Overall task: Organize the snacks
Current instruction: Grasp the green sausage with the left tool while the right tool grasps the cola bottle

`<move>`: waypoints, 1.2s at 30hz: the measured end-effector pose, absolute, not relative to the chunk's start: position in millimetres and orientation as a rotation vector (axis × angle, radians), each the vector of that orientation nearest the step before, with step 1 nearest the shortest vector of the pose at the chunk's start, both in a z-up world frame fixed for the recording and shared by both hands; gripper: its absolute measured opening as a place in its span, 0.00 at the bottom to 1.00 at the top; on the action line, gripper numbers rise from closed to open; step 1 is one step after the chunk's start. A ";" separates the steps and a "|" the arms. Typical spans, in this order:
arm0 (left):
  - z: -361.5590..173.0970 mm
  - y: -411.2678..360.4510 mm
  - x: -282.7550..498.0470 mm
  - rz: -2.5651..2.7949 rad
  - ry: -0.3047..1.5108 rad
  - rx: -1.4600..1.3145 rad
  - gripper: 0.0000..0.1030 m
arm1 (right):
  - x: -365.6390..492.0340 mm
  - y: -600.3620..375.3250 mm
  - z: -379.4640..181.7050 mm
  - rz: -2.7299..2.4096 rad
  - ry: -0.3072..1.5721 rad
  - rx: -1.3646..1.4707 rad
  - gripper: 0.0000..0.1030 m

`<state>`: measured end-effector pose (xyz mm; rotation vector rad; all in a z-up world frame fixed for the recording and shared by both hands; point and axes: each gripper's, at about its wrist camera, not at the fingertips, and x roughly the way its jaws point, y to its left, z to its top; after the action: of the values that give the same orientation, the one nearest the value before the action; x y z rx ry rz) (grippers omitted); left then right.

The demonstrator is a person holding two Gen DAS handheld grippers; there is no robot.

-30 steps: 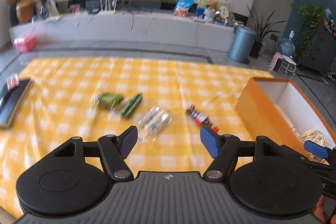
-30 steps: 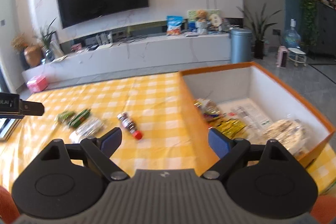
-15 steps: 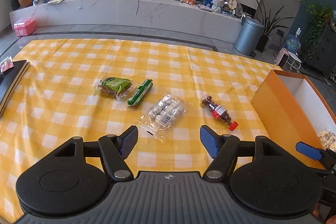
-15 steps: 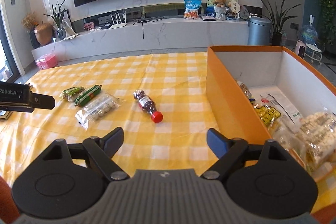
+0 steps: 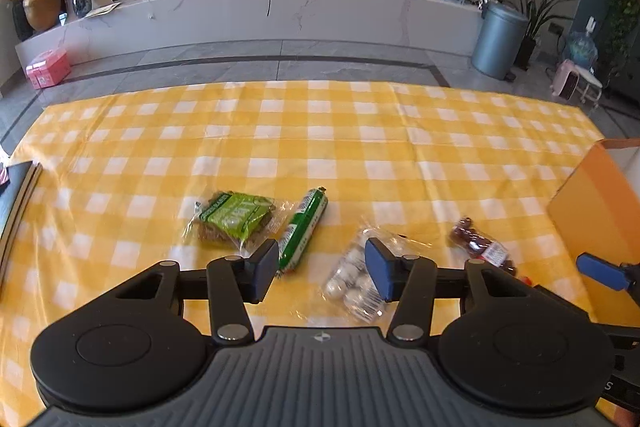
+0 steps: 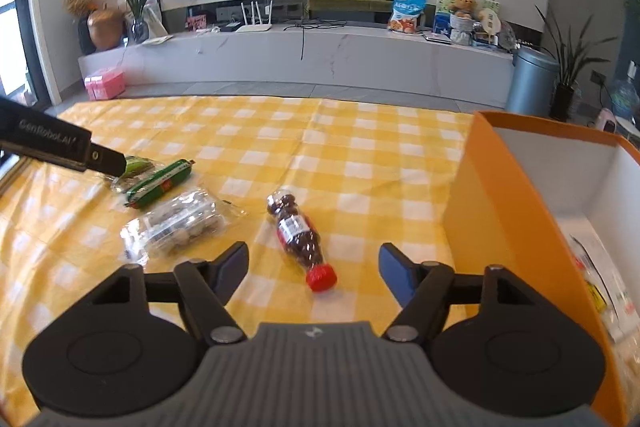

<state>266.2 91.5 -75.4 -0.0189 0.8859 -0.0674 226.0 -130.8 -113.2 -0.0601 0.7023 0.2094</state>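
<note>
With jaws spread and empty, the right gripper lines up on the bottle lying left of the orange box on the surface, requiring descent and closure; left gripper is likewise spread near the clear packet.

In the left wrist view the left hand-held gripper covers the near end of the clear packet and the cap of the small bottle, and the orange box is cut off by the right edge. In the right wrist view the left tool's black arm hides part of the green-labelled pack. The box's contents run out of frame, and their print is too blurred to read.
</note>
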 end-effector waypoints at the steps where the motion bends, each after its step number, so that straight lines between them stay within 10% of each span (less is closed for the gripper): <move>1: -79.3 89.2 272.3 -0.070 0.896 -0.006 0.55 | 232.4 -129.1 -116.6 0.214 0.704 -0.068 0.63; 21: -125.0 89.3 282.4 -0.114 0.855 0.196 0.46 | 273.9 -124.7 -152.1 0.325 0.723 -0.050 0.33; 36: -138.0 86.5 294.7 -0.090 0.809 0.181 0.37 | 277.3 -126.1 -166.6 0.330 0.759 -0.001 0.32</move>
<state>294.7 86.5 -138.0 0.1815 0.8085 -0.0898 277.3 -126.1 -166.6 -0.0012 0.7587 0.3300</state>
